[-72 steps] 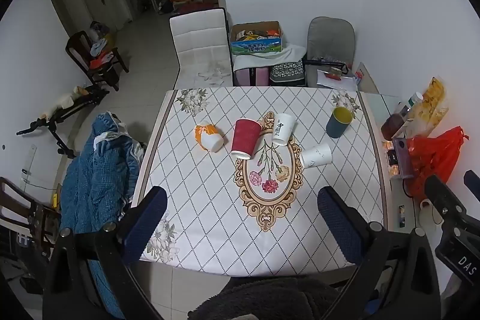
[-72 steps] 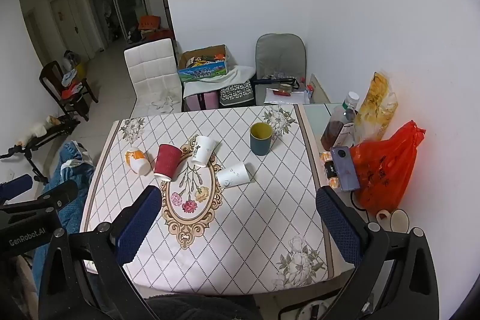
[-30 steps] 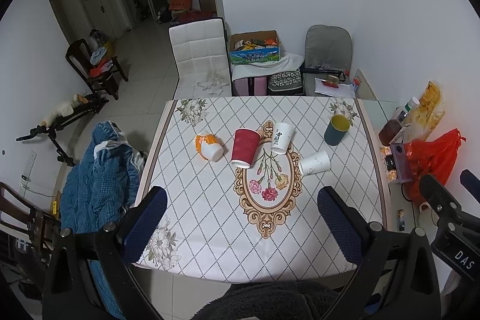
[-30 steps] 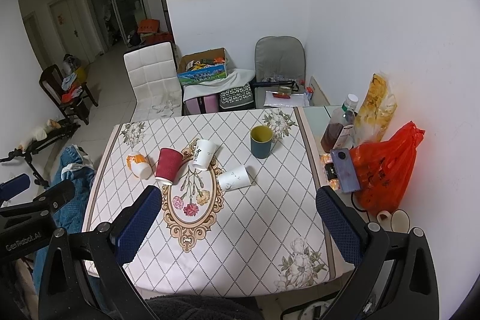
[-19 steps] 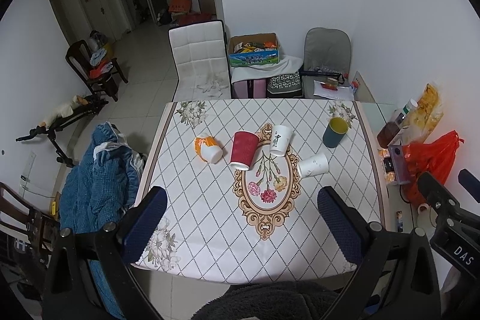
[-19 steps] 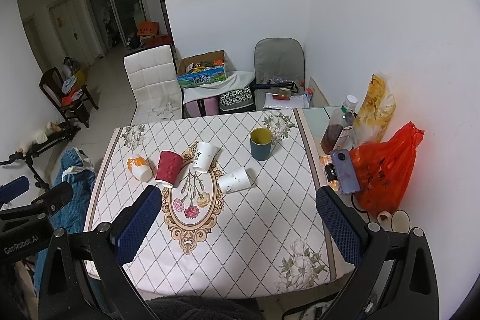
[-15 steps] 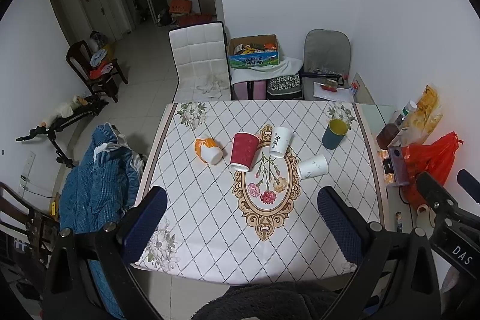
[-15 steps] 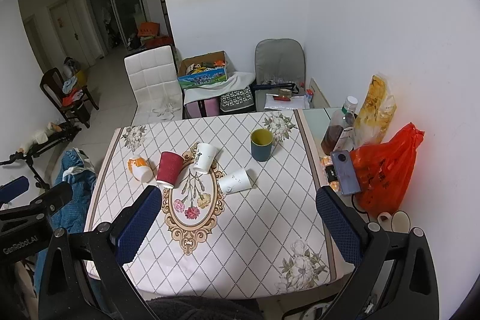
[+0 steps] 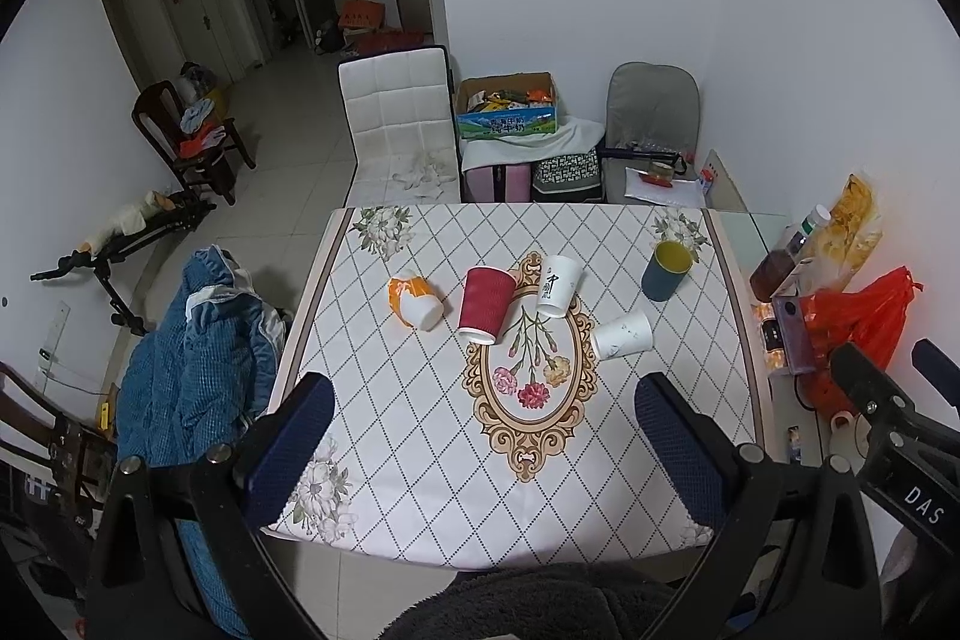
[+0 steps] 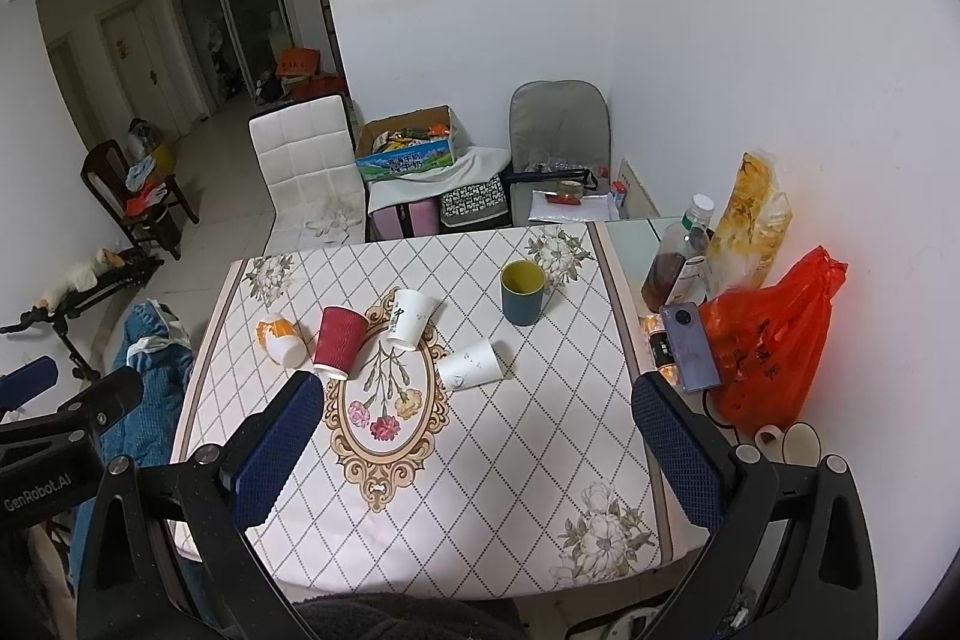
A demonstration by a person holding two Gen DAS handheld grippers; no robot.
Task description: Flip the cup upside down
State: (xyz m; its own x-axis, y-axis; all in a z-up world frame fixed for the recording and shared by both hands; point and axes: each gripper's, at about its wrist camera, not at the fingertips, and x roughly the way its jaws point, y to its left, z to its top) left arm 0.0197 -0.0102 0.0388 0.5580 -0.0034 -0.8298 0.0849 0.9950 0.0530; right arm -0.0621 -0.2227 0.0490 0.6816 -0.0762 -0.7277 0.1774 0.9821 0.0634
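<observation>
Above the counter's (image 9: 420, 460) near edge, both tongs, left (image 9: 489, 433) and right (image 10: 492, 439), are hovering apart and empty; nothing is being gripped yet. The upright green cup (image 10: 523, 293) is standing far right; next likely comes reaching, clamping, inverting.

A printed cloth (image 9: 432, 418) is covering the table; the red cup (image 9: 485, 304) is showing ribbed paper, the white cups (image 9: 623, 335) smooth paper, the green cup (image 10: 522, 293) looking glossy, the orange bag (image 10: 774, 340) shining like plastic.
</observation>
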